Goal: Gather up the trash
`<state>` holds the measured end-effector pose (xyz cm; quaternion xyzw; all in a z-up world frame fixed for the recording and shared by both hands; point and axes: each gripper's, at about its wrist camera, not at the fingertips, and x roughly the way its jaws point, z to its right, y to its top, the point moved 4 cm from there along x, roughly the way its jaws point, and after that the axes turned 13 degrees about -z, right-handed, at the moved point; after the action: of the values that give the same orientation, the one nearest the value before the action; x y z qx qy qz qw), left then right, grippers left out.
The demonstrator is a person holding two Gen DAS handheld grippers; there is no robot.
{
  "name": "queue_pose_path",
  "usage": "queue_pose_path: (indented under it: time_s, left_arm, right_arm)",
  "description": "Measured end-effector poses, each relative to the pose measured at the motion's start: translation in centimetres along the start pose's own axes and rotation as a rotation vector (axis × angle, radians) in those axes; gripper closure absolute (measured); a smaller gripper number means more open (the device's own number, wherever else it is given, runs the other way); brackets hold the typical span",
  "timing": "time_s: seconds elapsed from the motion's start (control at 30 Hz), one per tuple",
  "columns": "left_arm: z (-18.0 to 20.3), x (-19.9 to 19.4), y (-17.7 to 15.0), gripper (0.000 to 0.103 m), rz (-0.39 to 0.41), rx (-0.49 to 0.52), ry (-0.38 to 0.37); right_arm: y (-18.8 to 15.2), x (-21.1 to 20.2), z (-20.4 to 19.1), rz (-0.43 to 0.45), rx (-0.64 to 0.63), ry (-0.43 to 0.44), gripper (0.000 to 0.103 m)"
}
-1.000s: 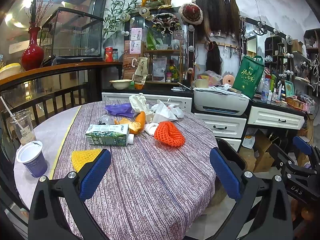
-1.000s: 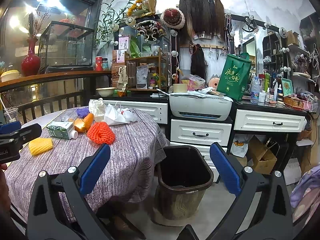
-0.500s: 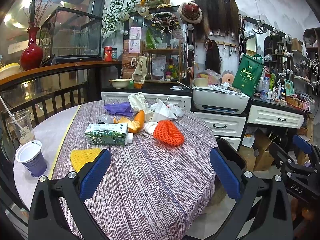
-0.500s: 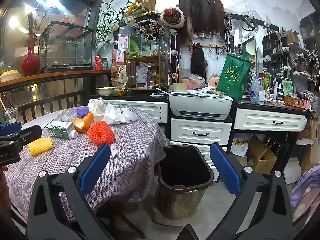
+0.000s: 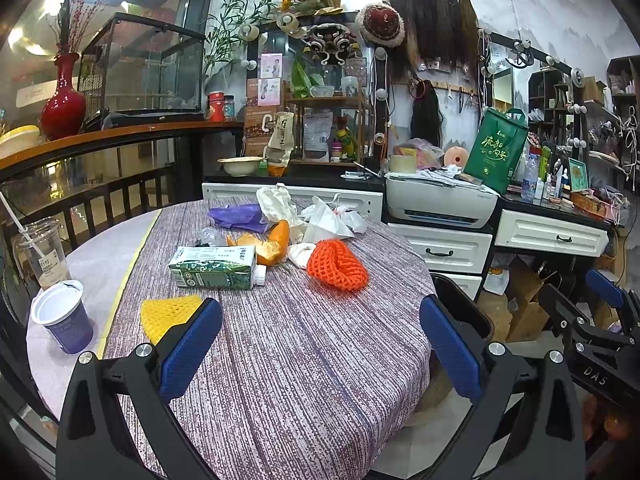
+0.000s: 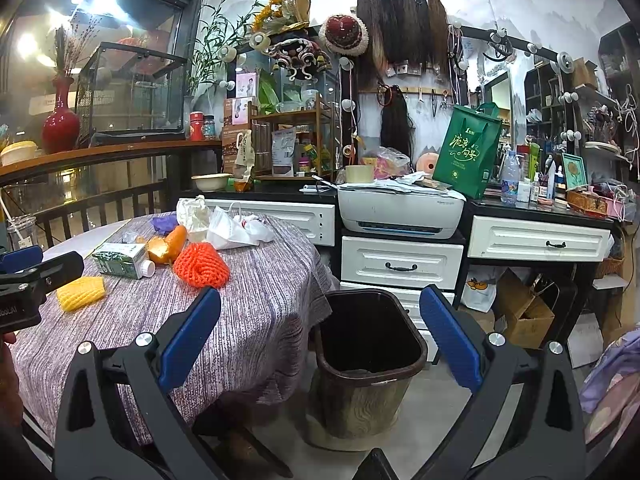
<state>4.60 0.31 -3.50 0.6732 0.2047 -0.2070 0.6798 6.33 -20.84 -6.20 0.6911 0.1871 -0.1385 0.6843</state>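
Note:
Trash lies on the round table (image 5: 304, 360): a green milk carton (image 5: 214, 267), an orange foam net (image 5: 338, 266), a yellow foam net (image 5: 166, 314), orange peel (image 5: 266, 242), white plastic bags (image 5: 326, 220) and a purple wrapper (image 5: 236, 216). My left gripper (image 5: 320, 344) hovers open above the table's near side, nothing between its fingers. My right gripper (image 6: 320, 338) is open over a dark trash bin (image 6: 368, 364) on the floor beside the table (image 6: 248, 300). The carton (image 6: 120, 260) and orange net (image 6: 200, 266) show at the right wrist view's left.
A purple paper cup (image 5: 64, 322) and a clear plastic cup with a straw (image 5: 40, 252) stand at the table's left edge. White drawers (image 6: 402, 262), a printer (image 6: 400, 210) and cardboard boxes (image 6: 524, 314) line the wall behind the bin. A railing (image 5: 100, 196) runs at the left.
The left wrist view has edged slightly closer to the table. The right gripper holds its place over the bin. Both stay open.

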Motion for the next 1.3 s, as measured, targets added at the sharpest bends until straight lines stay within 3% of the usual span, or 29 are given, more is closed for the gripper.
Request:
queue_pose_path:
  time_s: [1.03, 1.3]
  left_arm:
    - [0.0, 0.2, -0.1, 0.005, -0.006, -0.001, 0.0]
    - [0.5, 1.6, -1.6, 0.005, -0.033, -0.002, -0.003]
  right_arm:
    - [-0.2, 0.5, 0.0, -0.016, 0.001, 0.005, 0.005]
    - [-0.4, 0.8, -0.3, -0.027, -0.008, 0.009, 0.005]
